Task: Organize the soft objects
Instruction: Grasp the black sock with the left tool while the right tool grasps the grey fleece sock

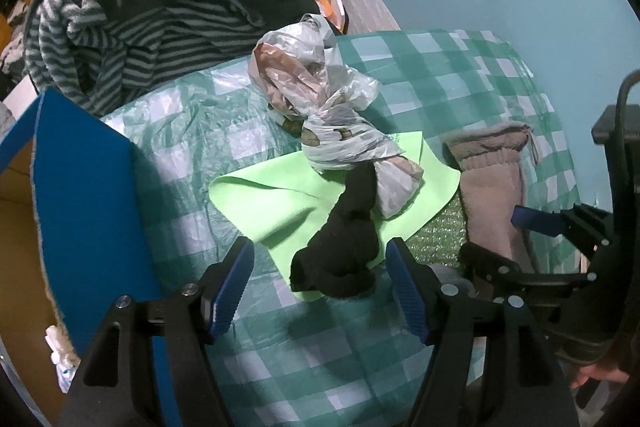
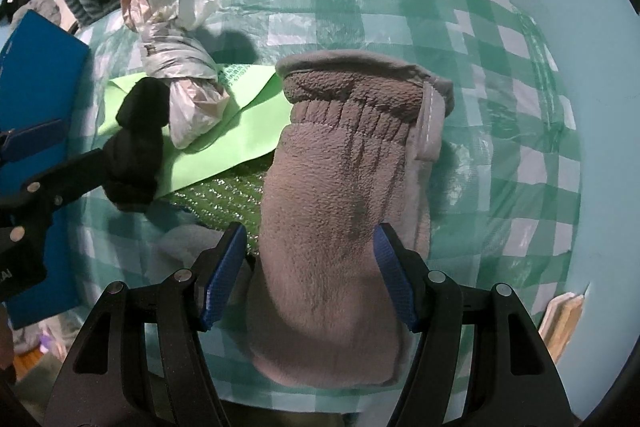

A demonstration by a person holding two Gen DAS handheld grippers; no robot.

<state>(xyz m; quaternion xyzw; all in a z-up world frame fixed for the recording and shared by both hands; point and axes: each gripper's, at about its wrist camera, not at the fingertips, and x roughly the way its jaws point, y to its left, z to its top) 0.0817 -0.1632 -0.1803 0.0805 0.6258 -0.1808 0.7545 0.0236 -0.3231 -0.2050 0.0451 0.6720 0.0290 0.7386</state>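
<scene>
I have my left gripper (image 1: 320, 285) spread wide, its jaws either side of the black sock (image 1: 340, 251), not touching it, so I judge I am lined up to pinch it. The sock lies partly on a light green sheet (image 1: 256, 195) on the green checked plastic cloth (image 1: 440, 75), its far end touching a knotted plastic bag (image 1: 320, 103).

My right gripper (image 2: 310, 275) straddles the grey fleece mitten (image 2: 340, 211), which lies lengthwise with its cuff away from me. The blue pads (image 2: 390, 267) sit at the fleece's sides, but I cannot tell whether they squeeze it or only frame it.

A blue box (image 1: 84, 187) stands open at the left, probably the destination. There is small print on the green sheet near the bag, too small to read; I find no brand elsewhere.
</scene>
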